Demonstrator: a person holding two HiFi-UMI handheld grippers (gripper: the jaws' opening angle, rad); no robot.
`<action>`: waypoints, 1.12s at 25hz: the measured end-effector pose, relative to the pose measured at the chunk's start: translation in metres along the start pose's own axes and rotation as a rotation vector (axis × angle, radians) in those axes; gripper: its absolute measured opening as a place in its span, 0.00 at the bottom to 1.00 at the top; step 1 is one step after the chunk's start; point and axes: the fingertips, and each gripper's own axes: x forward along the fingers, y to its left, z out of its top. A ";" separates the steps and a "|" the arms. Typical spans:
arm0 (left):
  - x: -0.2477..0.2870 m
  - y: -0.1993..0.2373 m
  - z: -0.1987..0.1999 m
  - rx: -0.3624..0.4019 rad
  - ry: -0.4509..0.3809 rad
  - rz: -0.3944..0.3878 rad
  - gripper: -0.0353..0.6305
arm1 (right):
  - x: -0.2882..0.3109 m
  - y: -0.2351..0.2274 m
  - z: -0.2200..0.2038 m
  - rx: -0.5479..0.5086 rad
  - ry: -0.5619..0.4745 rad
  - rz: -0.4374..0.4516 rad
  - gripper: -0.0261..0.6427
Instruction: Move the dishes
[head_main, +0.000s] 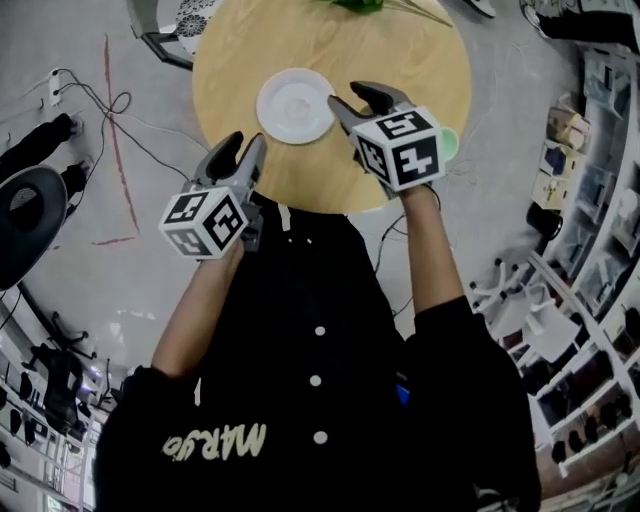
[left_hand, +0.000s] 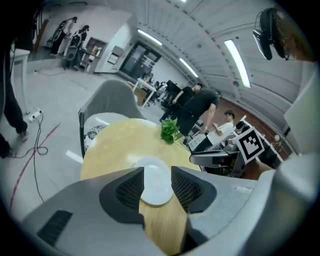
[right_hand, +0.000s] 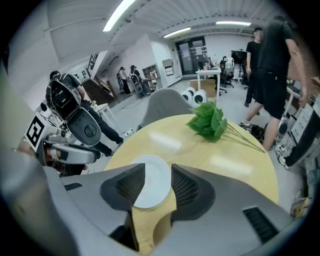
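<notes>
A white plate (head_main: 296, 105) lies empty on the round wooden table (head_main: 400, 50), near its front edge. My left gripper (head_main: 245, 145) hovers off the table's front left edge, open, with nothing between its fingers. My right gripper (head_main: 350, 97) is over the table just right of the plate, also open and empty. In the left gripper view the plate (left_hand: 156, 184) shows through the gap of the left gripper (left_hand: 157, 172), well beyond it. The right gripper view shows the plate (right_hand: 149, 186) past the right gripper (right_hand: 158, 172). A pale green object (head_main: 447, 142) peeks out behind the right cube.
A green leafy sprig (right_hand: 210, 122) lies on the table's far side. A grey chair (left_hand: 112, 97) stands behind the table. Cables (head_main: 95, 100) run over the floor at left. Shelves (head_main: 590, 200) line the right. People (right_hand: 272, 60) stand in the room beyond.
</notes>
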 end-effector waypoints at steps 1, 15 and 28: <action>0.004 0.005 -0.006 -0.035 0.011 0.005 0.28 | 0.006 -0.001 0.001 -0.018 0.021 0.004 0.28; 0.048 0.046 -0.058 -0.334 0.087 0.073 0.28 | 0.083 -0.006 -0.017 -0.243 0.350 0.111 0.26; 0.065 0.055 -0.064 -0.415 0.111 0.088 0.28 | 0.109 -0.013 -0.028 -0.251 0.414 0.148 0.22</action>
